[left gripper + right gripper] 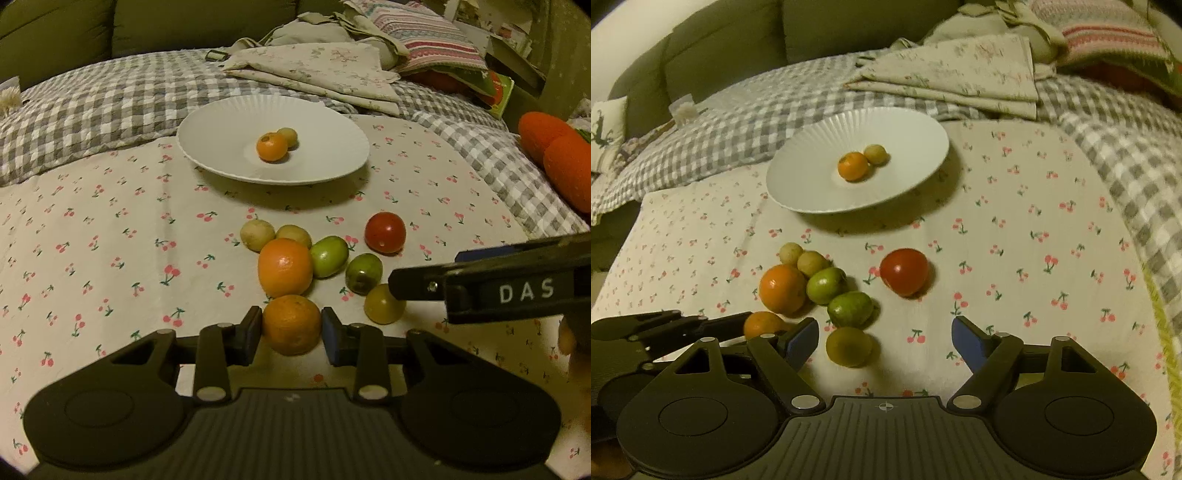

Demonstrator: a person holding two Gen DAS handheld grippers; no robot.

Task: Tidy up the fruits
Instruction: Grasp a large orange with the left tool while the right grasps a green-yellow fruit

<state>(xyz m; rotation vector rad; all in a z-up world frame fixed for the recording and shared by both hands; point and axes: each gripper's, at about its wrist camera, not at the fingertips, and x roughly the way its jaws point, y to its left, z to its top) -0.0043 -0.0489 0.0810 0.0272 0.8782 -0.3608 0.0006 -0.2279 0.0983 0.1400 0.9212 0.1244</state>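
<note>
A white plate (221,122) holds a small orange (272,146) and a small yellowish fruit (287,136). On the cherry-print cloth lies a cluster: a larger orange (285,267), two yellowish fruits (257,235), two green fruits (328,256) and a red tomato (385,232). My left gripper (291,332) is shut on the nearest orange (291,324), pads against both its sides. My right gripper (884,341) is open; a yellow-green fruit (849,346) lies between its pads, nearer the left one. The plate (812,155) and tomato (904,272) also show in the right wrist view.
A grey checked blanket (92,99) lies behind the cloth, with folded floral linen (325,70) and a striped pillow (424,33) beyond. Orange plush carrots (561,155) sit at the right. A green sofa back (129,22) stands at the rear.
</note>
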